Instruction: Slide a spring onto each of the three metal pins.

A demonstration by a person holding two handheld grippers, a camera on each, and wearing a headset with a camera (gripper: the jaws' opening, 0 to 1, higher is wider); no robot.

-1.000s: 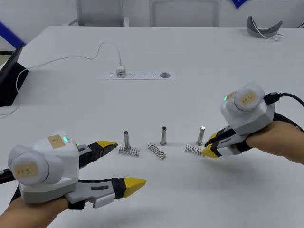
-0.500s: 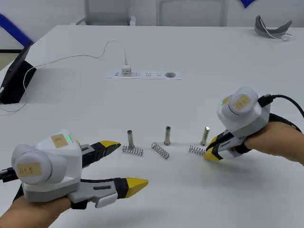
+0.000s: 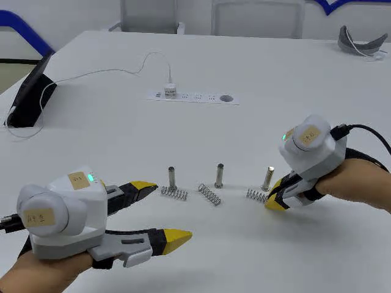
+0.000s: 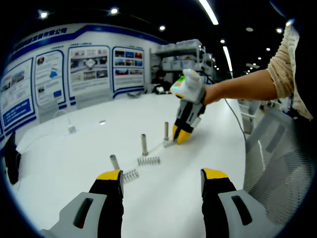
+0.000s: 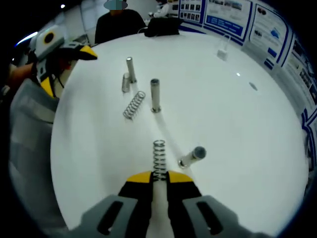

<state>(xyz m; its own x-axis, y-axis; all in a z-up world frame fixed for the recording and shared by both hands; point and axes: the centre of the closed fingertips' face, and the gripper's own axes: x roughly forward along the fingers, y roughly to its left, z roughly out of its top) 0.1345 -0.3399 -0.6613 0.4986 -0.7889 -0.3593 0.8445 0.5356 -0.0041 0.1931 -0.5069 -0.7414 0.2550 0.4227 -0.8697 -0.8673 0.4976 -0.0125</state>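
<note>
White table carrying three metal pins, upright in a row and well apart from one another: left pin, middle pin, right pin. Before each pin, on the person's side, a spring lying flat on the table. Left spring just beside the foot of its pin, roughly in line with the row. Middle spring set at a slant, one end near the base of its pin. Right spring near the base of the right pin, none of the three threaded on.

Right gripper down at table level, clenched on the near end of the right spring. In the right gripper view, yellow tips drawn close together with the coil pinched between them, the rest of it reaching forward along the surface, the right pin just to one side.

Left gripper low over the table nearer the person, released, jaws spread wide, aimed toward the left pin and left spring but apart from both.

Farther back, a white power strip with a plugged-in adapter, a thin white cable trailing toward a dark slanted device at the left edge. Grey curved object at the far right corner, too small to tell more.
</note>
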